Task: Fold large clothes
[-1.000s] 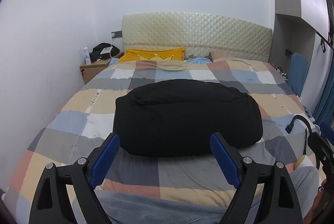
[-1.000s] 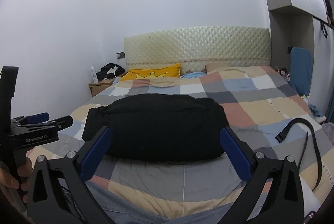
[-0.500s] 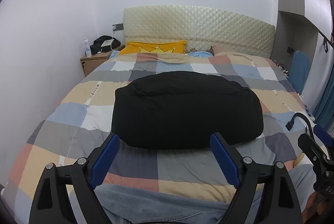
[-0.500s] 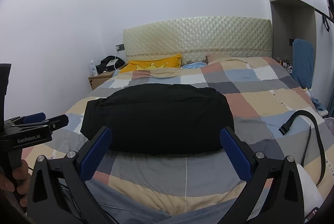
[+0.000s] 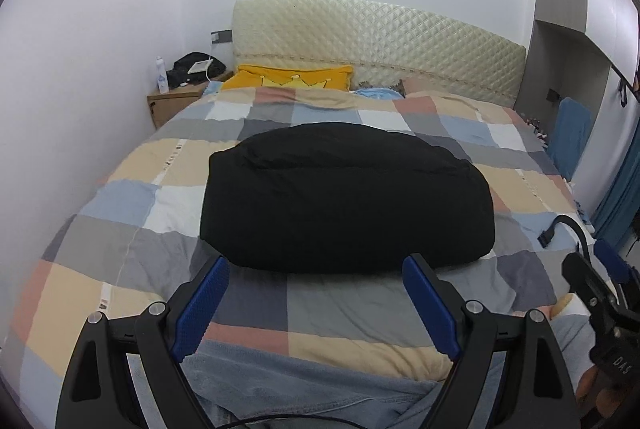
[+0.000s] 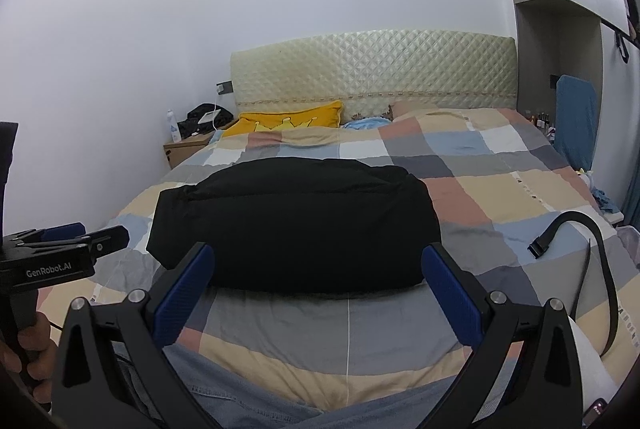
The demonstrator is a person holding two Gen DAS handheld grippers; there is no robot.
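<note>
A black puffy garment [image 5: 344, 197] lies folded in a thick bundle across the middle of the bed; it also shows in the right wrist view [image 6: 296, 225]. My left gripper [image 5: 316, 301] is open and empty, held above the near edge of the bed just short of the bundle. My right gripper [image 6: 318, 293] is open and empty, also just short of the bundle's near edge. The left gripper shows at the left of the right wrist view [image 6: 68, 249], and the right gripper at the right edge of the left wrist view [image 5: 600, 285].
The bed has a checked quilt [image 5: 120, 257] and a quilted cream headboard [image 5: 376, 41]. A yellow pillow [image 5: 288, 79] lies at the head. A black strap [image 6: 576, 249] lies on the right. A wooden nightstand [image 5: 172, 105] stands left. Denim-clad legs [image 6: 320, 405] are below.
Both grippers have risen and tilted slightly, so the bundle sits a little lower in each view. The garment itself has not moved and both grippers stay open.
</note>
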